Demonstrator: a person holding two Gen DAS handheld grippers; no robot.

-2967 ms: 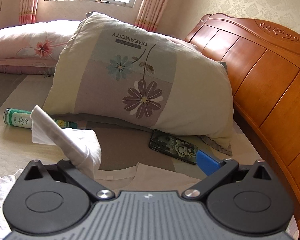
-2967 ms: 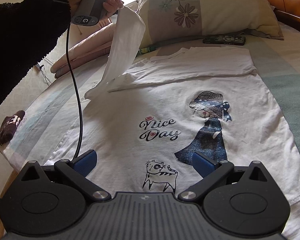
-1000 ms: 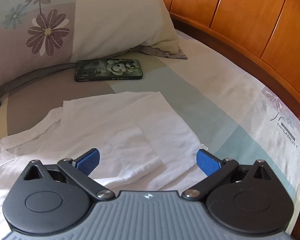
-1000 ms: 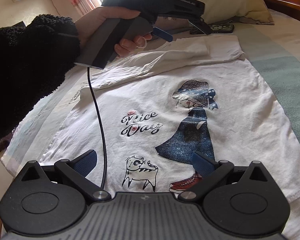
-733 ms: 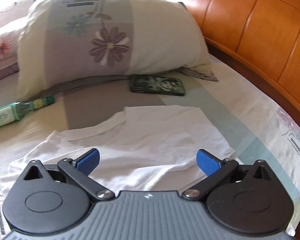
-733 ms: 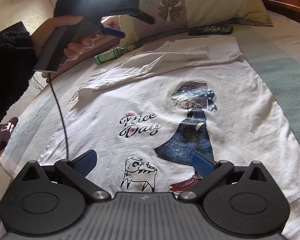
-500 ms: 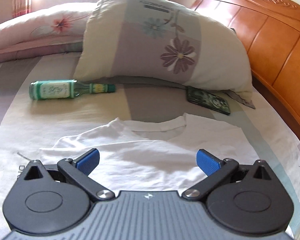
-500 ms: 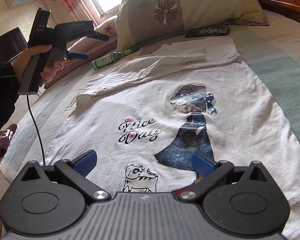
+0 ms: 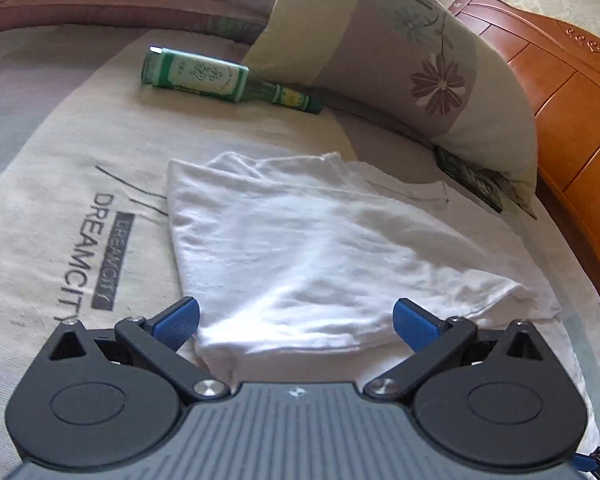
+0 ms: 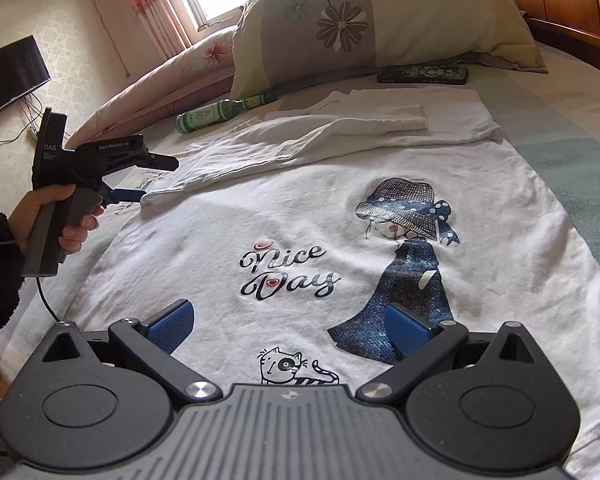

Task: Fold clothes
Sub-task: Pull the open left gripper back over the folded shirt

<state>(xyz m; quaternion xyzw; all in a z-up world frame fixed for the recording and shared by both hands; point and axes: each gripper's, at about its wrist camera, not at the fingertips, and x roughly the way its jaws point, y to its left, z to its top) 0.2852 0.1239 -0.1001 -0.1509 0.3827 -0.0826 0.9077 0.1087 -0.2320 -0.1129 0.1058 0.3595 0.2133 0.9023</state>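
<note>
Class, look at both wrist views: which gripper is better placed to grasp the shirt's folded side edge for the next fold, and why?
Left. The left gripper hangs open right at the T-shirt's folded left edge, while the right gripper hovers open over the printed hem area.

The white cotton T-shirt looks soft, matt and creased; the green glass bottle gleams; the orange wooden headboard is glossy.
</note>
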